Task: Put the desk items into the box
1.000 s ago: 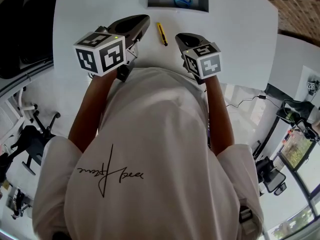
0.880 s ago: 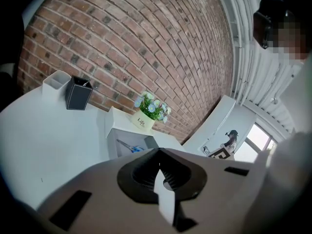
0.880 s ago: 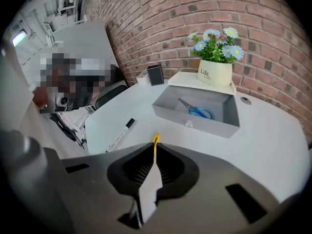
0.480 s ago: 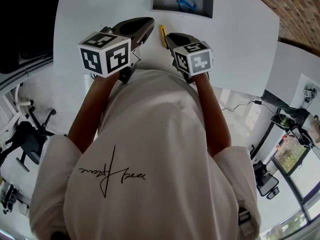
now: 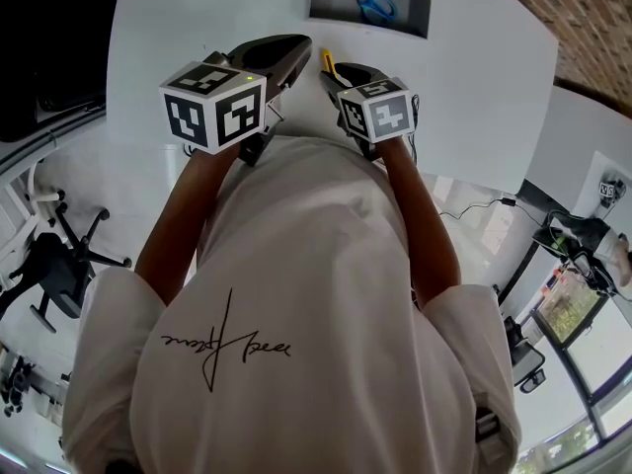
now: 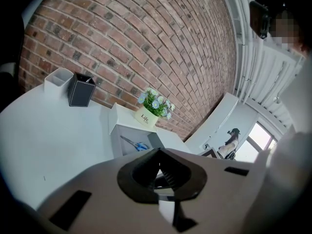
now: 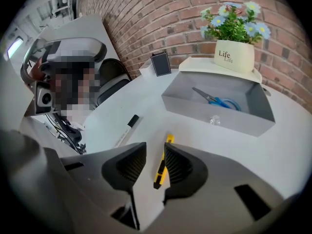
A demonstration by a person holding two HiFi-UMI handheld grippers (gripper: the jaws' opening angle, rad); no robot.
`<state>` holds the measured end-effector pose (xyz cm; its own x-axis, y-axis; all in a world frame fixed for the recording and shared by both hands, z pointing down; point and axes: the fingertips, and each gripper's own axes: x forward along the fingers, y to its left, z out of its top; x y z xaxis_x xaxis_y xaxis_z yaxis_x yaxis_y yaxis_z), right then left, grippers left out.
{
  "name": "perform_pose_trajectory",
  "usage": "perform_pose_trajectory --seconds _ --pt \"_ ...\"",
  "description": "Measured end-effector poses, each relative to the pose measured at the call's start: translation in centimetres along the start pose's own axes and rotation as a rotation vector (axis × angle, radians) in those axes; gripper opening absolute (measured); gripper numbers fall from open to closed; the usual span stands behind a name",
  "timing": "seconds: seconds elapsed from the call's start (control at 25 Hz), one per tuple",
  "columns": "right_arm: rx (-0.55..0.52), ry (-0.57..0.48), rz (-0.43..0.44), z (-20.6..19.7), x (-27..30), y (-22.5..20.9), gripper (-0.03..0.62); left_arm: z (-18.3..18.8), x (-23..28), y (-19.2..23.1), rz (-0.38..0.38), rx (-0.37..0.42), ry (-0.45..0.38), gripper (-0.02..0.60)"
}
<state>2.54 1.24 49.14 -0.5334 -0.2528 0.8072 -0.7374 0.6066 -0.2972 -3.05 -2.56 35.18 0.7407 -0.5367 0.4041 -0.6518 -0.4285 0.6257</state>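
A yellow utility knife [image 7: 161,172] lies on the white table [image 5: 474,67]. My right gripper [image 7: 155,150] hangs just above it, tilted down. Its jaws have just been opening and now stand open on either side of the knife, pads clear of it. From the head view only the knife's far end [image 5: 325,59] shows past the right gripper [image 5: 332,71]. Beyond stands the grey box [image 7: 214,123] with blue-handled scissors [image 7: 217,100] inside. My left gripper [image 6: 157,152] is shut with nothing in it, and sits to the left of the knife in the head view [image 5: 294,47].
A black-capped white marker [image 7: 126,129] lies left of the knife. A pot of flowers [image 7: 234,55] stands on the box's far ledge. A black holder [image 6: 80,90] and a white cup [image 6: 58,80] sit near the brick wall. The table's edge runs close on the right.
My right gripper has moved left and forward over the knife, which it now mostly covers in the head view. The left gripper has stayed in place.
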Motion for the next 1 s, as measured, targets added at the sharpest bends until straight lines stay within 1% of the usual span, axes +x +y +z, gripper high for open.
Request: perform_pose_trajectory --seconds 0.28,0.48,0.64,0.84,1.0 --pt "0.0 0.02 -0.062 -0.7 1.2 -1.3 0.132 -0.3 0.2 0.5 0.012 -0.012 0.014 0.005" --pt "0.011 0.033 -0.082 -0.9 2.1 -1.5 0.132 -0.4 0.5 0.9 0.026 0.011 0.027 0.005" --pt "0.014 0.052 -0.101 -1.6 2.7 -1.7 0.132 -1.2 1.1 1.5 0.051 0.017 0.047 0.005" --pt "-0.004 0.064 -0.117 -1.8 2.7 -1.6 0.126 -2.5 2.1 1.6 0.075 0.081 0.107 0.005" --pt "-0.027 0.056 -0.153 -1.9 2.7 -2.1 0.095 -3.3 2.5 1.6 0.081 0.086 0.13 0.005"
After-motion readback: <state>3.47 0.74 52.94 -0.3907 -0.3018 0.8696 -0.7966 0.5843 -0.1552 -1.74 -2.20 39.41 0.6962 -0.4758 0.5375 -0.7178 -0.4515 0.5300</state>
